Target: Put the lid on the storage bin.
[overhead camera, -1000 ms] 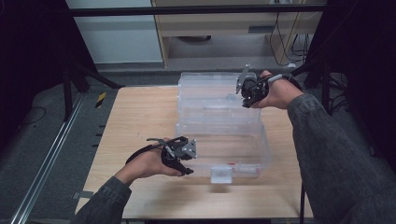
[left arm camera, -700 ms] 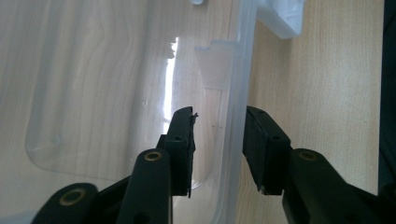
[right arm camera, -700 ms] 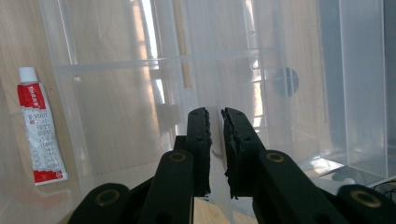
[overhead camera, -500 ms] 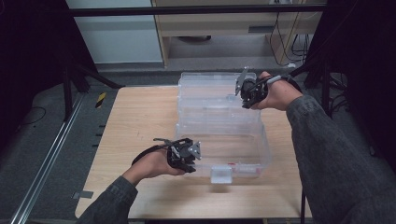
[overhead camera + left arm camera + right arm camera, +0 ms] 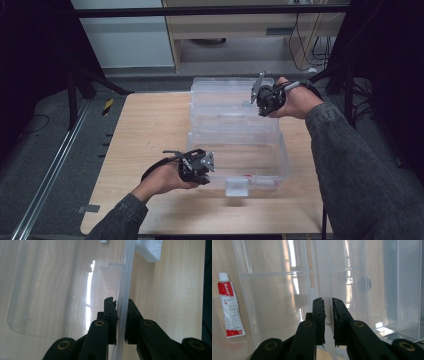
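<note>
Now | clear bin [image 5: 260, 160]: tube [image 5: 230, 308] inside | left hand-held gripper [image 5: 121, 306], right hand-held gripper [image 5: 328, 303]: clamped on its walls

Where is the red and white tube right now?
In the right gripper view the red and white tube lies at the far left, seen through the clear plastic box, left of the right hand-held gripper.

A clear plastic storage box [image 5: 240, 145] stands open on the worktop [image 5: 150, 130], its transparent lid [image 5: 227, 95] swung back on the far side. The near wall's rim sits pinched between the left fingers [image 5: 110, 312]; the lid's edge sits between the right fingers [image 5: 318, 312].
</note>
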Available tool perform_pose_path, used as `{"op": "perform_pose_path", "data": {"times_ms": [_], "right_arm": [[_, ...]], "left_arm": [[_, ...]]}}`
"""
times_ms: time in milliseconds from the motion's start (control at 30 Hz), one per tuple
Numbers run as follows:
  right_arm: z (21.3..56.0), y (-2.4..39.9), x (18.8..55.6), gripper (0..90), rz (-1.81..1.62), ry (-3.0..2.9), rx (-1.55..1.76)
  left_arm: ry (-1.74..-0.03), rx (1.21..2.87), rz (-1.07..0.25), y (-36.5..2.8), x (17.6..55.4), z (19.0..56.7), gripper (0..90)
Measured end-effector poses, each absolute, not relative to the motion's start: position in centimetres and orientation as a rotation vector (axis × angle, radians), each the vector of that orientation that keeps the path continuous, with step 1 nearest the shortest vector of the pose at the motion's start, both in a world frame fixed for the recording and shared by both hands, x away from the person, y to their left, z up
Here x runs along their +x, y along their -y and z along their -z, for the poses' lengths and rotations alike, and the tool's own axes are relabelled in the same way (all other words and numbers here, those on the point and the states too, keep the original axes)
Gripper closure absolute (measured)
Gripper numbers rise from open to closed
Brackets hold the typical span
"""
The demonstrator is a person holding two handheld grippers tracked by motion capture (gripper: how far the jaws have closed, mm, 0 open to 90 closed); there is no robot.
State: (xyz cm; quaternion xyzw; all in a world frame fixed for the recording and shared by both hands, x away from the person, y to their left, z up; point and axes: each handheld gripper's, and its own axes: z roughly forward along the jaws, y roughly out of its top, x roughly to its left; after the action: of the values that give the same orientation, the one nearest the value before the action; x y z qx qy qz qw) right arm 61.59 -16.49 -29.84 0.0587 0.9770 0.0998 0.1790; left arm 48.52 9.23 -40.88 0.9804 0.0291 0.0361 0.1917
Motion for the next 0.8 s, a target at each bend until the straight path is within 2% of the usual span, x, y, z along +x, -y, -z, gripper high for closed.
{"op": "perform_pose_path", "data": {"times_ms": [367, 800], "right_arm": [[29.6, 16.2, 61.1, 85.6, -0.292, -2.769, 0.133], [28.7, 16.2, 58.4, 87.7, -0.341, -2.762, 0.097]], "left_arm": [[-0.137, 2.727, -0.186, -9.1, 48.0, 40.8, 82.2], [-0.206, 2.704, -0.192, -9.3, 47.8, 41.1, 81.1]]}}
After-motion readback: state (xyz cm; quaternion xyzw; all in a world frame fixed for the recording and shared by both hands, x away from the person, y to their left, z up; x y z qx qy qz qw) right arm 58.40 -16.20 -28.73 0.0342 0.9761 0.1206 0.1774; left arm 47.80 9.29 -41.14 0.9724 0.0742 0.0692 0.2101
